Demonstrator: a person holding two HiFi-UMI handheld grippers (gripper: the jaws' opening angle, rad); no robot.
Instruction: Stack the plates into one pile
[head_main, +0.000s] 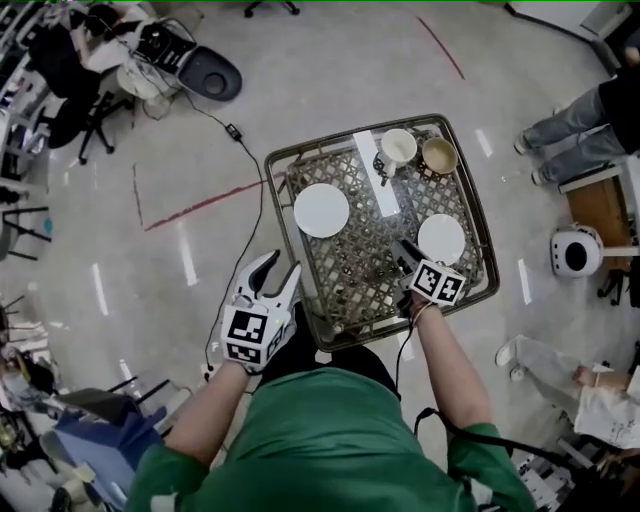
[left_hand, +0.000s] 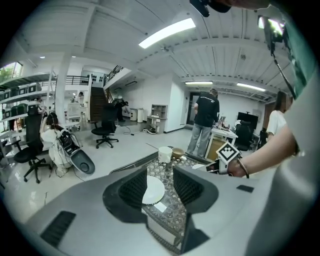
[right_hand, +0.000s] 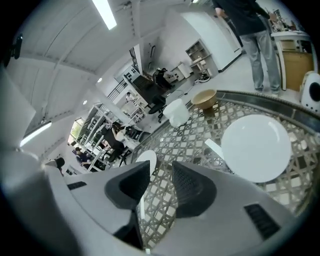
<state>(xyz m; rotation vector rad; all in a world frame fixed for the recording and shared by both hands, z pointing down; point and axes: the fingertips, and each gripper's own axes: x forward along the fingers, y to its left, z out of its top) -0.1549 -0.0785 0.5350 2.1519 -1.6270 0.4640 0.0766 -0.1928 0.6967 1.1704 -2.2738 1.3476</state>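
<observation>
**Two plates still apart; right gripper the nearer**

Nearest the person, the left gripper hangs off the near left corner of the table, not yet over its lattice top. Its jaws stand apart with nothing between them. In the left gripper view, the left gripper frames the left plate in its gap, but the plate lies further on, flat on the table and untouched.

The right gripper is already over the table. The right plate lies just beyond it and a little to its right, so I judge this the hand better placed to lift a plate first. Both plates are round and flat, so no long axis matters; a grip would have to come at the rim.

The right gripper view adds what the head view cannot settle. There the right gripper has its jaws open and empty over bare lattice. The right plate sits off to the right of the jaws, not in line with them. The left plate shows as a sliver past the left jaw.

Only the head view gives the layout. The left plate lies well apart from the right one, with a white strip between them further back. At the far edge stand a cup and a bowl.
</observation>
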